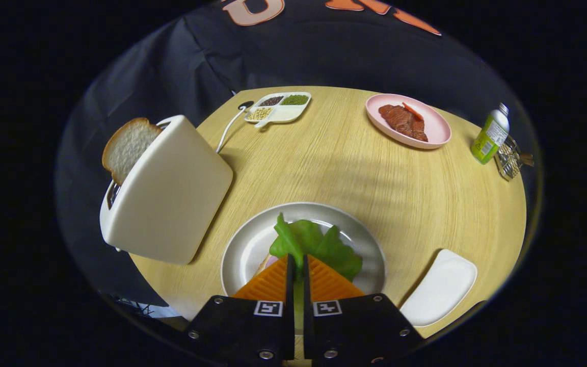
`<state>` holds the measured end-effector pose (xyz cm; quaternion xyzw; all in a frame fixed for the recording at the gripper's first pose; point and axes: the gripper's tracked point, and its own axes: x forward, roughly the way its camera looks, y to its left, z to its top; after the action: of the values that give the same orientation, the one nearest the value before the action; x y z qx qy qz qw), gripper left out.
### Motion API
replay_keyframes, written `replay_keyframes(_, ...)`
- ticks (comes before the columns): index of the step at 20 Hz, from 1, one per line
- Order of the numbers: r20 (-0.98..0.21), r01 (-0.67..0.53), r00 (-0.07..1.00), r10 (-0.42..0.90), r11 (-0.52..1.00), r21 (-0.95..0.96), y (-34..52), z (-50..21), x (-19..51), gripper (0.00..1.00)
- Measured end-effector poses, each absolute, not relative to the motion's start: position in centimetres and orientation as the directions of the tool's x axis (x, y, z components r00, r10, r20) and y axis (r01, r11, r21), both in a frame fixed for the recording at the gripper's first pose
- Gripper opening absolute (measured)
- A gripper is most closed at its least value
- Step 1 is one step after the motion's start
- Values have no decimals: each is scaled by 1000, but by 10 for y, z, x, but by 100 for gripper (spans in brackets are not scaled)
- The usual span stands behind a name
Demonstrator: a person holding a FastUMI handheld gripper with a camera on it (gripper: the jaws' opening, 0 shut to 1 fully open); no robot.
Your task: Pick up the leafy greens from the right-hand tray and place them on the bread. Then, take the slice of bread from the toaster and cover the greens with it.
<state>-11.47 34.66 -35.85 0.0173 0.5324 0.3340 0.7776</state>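
My gripper is shut on the leafy greens, and a strip of green shows in the thin gap between the two fingers. The leaves spread out just ahead of the fingertips, over the round grey plate. Beside the left finger, a sliver of the bread with something pink on it peeks out from under the greens. Whether the greens rest on it or hang above it, I cannot tell. Left of the plate stands the white toaster, with a slice of bread sticking up out of its slot.
A white tray lies bare to the right of the fingers. Across the round wooden table are a pink plate with meat slices, a divided dish of beans, a green bottle and a small wire basket.
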Motion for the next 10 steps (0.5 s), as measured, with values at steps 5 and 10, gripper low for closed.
replay_keyframes(5,-794,-473,231,562,778,413,344,-337,-113,26)
replay_keyframes(10,-749,-428,291,596,781,455,342,-277,-96,46)
